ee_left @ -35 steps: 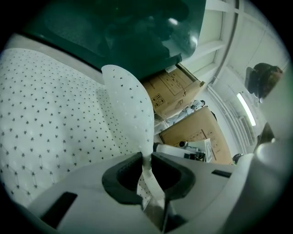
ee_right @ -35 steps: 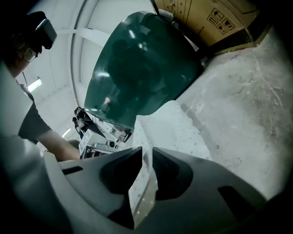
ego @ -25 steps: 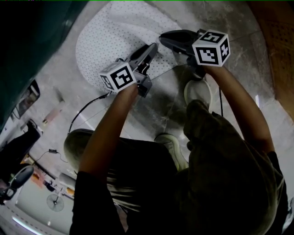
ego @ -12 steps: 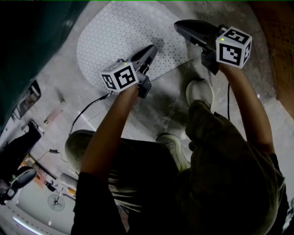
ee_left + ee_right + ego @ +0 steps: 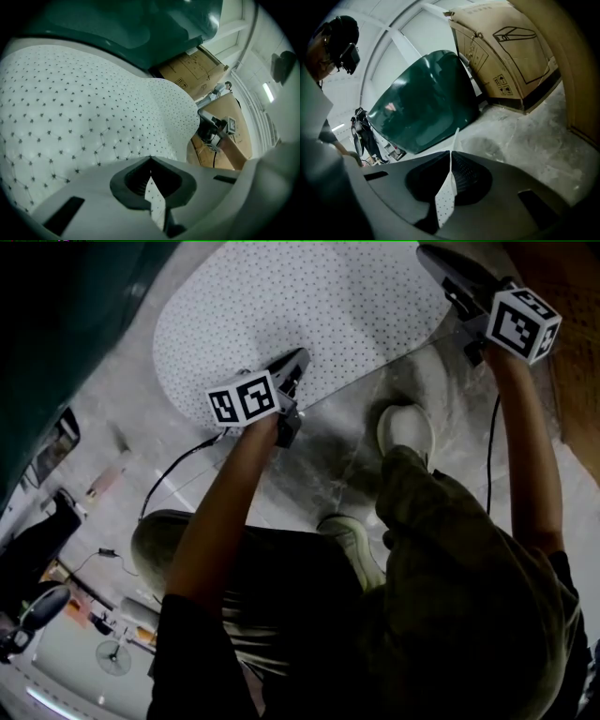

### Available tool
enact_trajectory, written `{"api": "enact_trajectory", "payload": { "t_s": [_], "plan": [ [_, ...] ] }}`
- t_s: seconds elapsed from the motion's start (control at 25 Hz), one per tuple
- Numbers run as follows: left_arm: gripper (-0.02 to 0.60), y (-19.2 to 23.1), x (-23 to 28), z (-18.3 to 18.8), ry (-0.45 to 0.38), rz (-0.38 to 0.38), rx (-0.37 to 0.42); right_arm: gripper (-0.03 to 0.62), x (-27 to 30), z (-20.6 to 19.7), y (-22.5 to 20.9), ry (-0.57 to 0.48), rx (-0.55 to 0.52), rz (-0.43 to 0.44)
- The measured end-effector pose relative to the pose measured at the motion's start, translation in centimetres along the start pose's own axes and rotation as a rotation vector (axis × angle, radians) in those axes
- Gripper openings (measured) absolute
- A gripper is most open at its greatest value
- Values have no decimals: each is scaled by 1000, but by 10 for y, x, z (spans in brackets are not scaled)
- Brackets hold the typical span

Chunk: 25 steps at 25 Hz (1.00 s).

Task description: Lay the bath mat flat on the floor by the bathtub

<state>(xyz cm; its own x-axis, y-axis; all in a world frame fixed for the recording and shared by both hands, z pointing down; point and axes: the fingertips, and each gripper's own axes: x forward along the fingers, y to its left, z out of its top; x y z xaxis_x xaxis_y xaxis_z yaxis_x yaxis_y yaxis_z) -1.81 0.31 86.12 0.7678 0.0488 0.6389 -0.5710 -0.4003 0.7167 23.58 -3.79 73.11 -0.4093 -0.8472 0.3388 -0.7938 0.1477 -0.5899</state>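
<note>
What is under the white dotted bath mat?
Grey concrete floor shows around the white dotted bath mat; the part directly beneath is covered and unseen.

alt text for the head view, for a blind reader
A person holds a white dotted bath mat over grey floor beside a dark green bathtub. The left gripper has just closed on its near edge; the right gripper pinches its right end.

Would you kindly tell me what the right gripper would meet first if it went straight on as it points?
Past the mat edge that it grips, the right gripper would probably meet the floor, just short of the tub; depth is unclear.
</note>
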Motion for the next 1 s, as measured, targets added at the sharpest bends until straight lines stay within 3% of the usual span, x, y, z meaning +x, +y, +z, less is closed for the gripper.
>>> {"api": "enact_trajectory", "payload": {
  "t_s": [0.28, 0.4, 0.52, 0.84, 1.0],
  "plan": [
    [20, 0, 1, 0, -6, 2, 0, 31, 3, -30, -56, 25, -99, -194],
    [20, 2, -1, 1, -23, 7, -34, 32, 3, -31, -78, 0, -44, -245],
    [20, 3, 0, 1, -16, 18, -40, 34, 5, -28, -88, -31, -7, -260],
    [20, 5, -1, 1, -12, 24, -28, 106, -2, -24, -90, -18, -137, -356],
    [20, 3, -1, 1, -17, 26, -18, 108, -8, -34, -95, -21, -116, -388]
  ]
}}
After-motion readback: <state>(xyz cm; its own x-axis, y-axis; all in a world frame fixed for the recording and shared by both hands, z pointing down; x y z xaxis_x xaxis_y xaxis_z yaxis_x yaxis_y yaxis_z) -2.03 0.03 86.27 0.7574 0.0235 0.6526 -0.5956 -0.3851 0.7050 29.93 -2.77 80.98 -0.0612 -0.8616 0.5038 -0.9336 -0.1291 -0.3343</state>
